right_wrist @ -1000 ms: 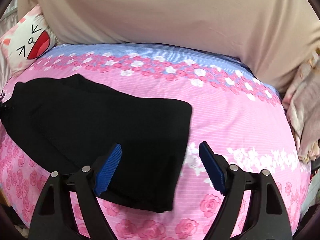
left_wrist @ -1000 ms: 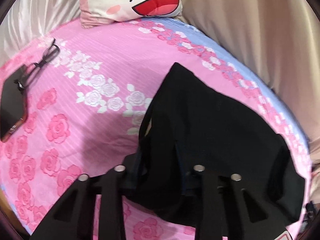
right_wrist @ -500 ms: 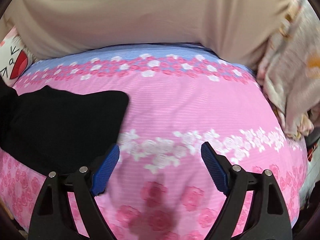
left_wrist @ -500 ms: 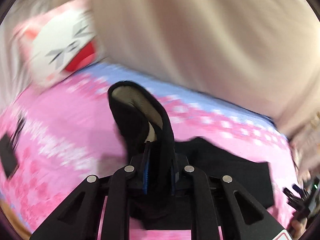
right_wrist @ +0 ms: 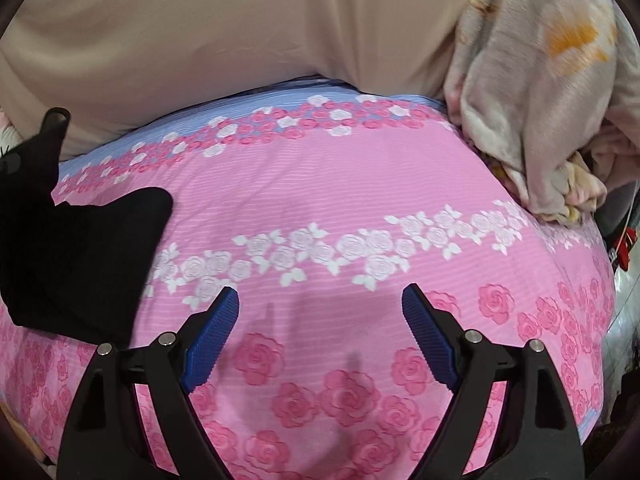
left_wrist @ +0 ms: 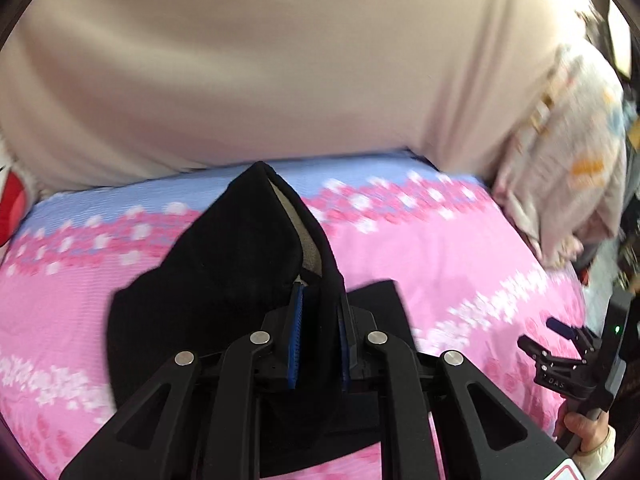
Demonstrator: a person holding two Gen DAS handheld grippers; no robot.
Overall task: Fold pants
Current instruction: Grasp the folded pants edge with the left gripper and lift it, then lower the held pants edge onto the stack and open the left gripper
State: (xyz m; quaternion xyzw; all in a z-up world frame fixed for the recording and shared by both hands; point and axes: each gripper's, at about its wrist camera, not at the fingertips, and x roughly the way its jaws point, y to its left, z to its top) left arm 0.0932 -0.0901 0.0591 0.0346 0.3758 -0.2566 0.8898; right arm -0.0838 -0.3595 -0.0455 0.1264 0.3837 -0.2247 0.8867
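The black pants (left_wrist: 224,280) lie on the pink rose-print bed sheet (left_wrist: 460,256). My left gripper (left_wrist: 320,312) is shut on a bunched black edge of them and holds it lifted, so a pale lining shows inside the raised fold. In the right wrist view the pants (right_wrist: 80,256) lie at the far left, with their lifted end standing up at the left edge. My right gripper (right_wrist: 320,312) hovers open over bare sheet to the right of the pants, nothing between its blue pads. The same right gripper (left_wrist: 560,344) shows at the right edge of the left wrist view, held by a hand.
A beige curtain (right_wrist: 240,28) hangs behind the bed. A crumpled pale blanket (right_wrist: 532,120) is piled at the bed's back right. A cartoon pillow's red corner (left_wrist: 12,216) peeks in at the far left. The bed's right edge (right_wrist: 608,288) drops off toward clutter.
My left gripper closed on the pants' edge, lifted it and swung rightward across the bed, rolling as it went. My right gripper slid right off the pants onto bare sheet, staying open.
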